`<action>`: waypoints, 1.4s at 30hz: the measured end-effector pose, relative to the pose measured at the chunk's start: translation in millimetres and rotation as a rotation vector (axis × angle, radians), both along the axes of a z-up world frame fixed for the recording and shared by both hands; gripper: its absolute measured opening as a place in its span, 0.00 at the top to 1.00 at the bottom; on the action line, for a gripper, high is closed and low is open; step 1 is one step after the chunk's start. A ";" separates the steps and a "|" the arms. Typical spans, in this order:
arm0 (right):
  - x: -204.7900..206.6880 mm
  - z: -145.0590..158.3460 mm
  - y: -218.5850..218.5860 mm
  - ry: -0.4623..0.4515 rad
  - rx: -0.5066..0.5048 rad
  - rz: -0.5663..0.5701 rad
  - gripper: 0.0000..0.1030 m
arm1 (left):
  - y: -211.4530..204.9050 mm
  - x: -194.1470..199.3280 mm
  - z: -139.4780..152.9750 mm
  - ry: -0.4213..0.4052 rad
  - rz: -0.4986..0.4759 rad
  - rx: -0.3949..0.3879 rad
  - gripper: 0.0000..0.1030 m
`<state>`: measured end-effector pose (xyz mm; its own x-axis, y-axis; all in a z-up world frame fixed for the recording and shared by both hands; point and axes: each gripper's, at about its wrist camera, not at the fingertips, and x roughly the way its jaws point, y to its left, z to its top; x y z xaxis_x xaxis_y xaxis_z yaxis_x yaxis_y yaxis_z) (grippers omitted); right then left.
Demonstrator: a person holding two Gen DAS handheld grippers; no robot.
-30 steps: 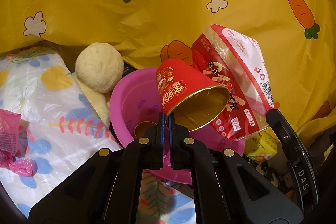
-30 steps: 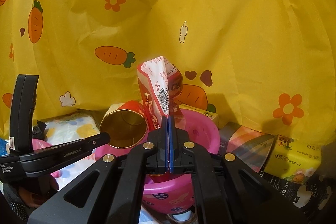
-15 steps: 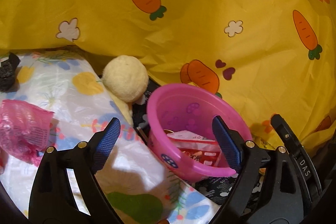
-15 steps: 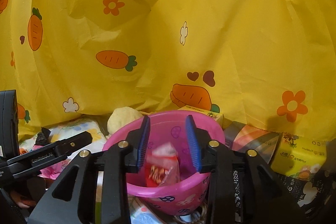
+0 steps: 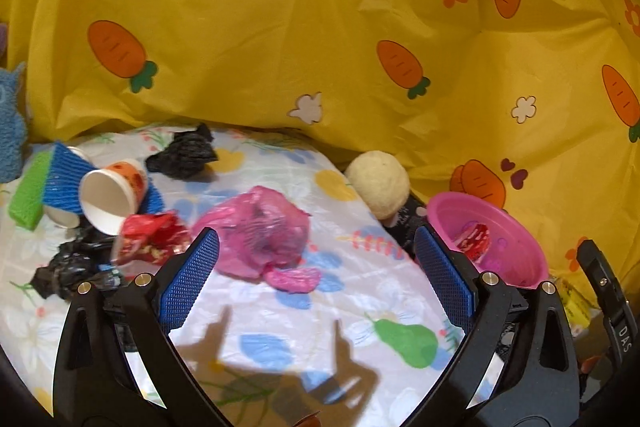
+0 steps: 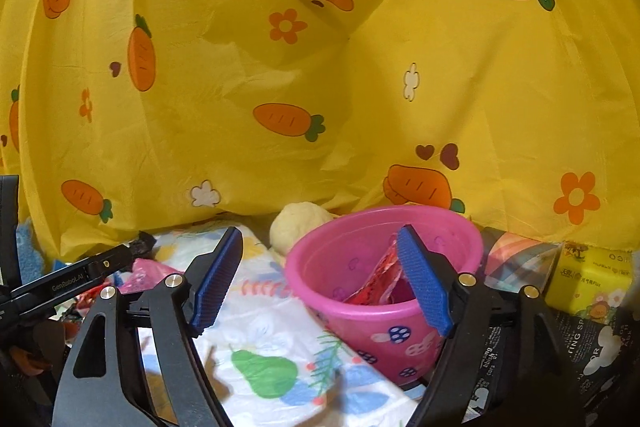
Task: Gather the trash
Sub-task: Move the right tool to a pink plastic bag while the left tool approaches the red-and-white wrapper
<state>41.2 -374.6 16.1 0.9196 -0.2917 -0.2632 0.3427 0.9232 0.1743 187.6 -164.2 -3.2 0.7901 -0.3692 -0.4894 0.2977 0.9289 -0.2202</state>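
Observation:
A pink bin point(image 6: 384, 315) stands at the table's right edge with a red wrapper point(image 6: 380, 279) inside; it also shows in the left wrist view point(image 5: 516, 259). My left gripper point(image 5: 316, 287) is open and empty, above a crumpled pink plastic bag point(image 5: 260, 231). To its left lie a red wrapper point(image 5: 152, 239), a paper cup point(image 5: 112, 191), a blue-sleeved cup point(image 5: 64, 183) and black bags point(image 5: 184, 155). My right gripper point(image 6: 320, 283) is open and empty, in front of the bin's left rim.
A floral cloth point(image 5: 360, 311) covers the table; a yellow carrot-print sheet point(image 6: 320, 67) hangs behind. A cream ball point(image 5: 378, 183) sits by the bin. A green sponge point(image 5: 28, 191) and blue plush point(image 5: 10, 131) lie far left. Yellow tissue pack point(image 6: 588, 279) right of the bin.
Both grippers opened and dropped the red cup and red wrapper into the pink bin. The left gripper then swung left toward the trash pile; the right pulled back slightly.

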 end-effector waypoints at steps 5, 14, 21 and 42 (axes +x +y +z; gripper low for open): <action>5.2 -2.9 42.3 0.016 -0.015 0.095 0.22 | 57.5 -12.9 -4.0 -0.001 0.117 0.028 0.06; 36.3 -22.3 112.6 0.093 -0.069 0.245 0.22 | 143.6 -16.6 -14.1 0.008 0.361 0.075 0.06; 75.4 -34.9 137.9 0.165 -0.064 0.312 0.22 | 184.2 -7.9 -21.3 0.032 0.474 0.053 0.06; 204.5 -74.8 142.2 0.374 -0.019 0.360 0.70 | 165.9 18.3 -37.6 0.050 0.386 0.044 0.06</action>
<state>245.7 -232.4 -58.7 0.8069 0.0177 -0.5904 0.0386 0.9958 0.0827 205.9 1.7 -40.8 0.8417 -0.0274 -0.5393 -0.0852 0.9795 -0.1828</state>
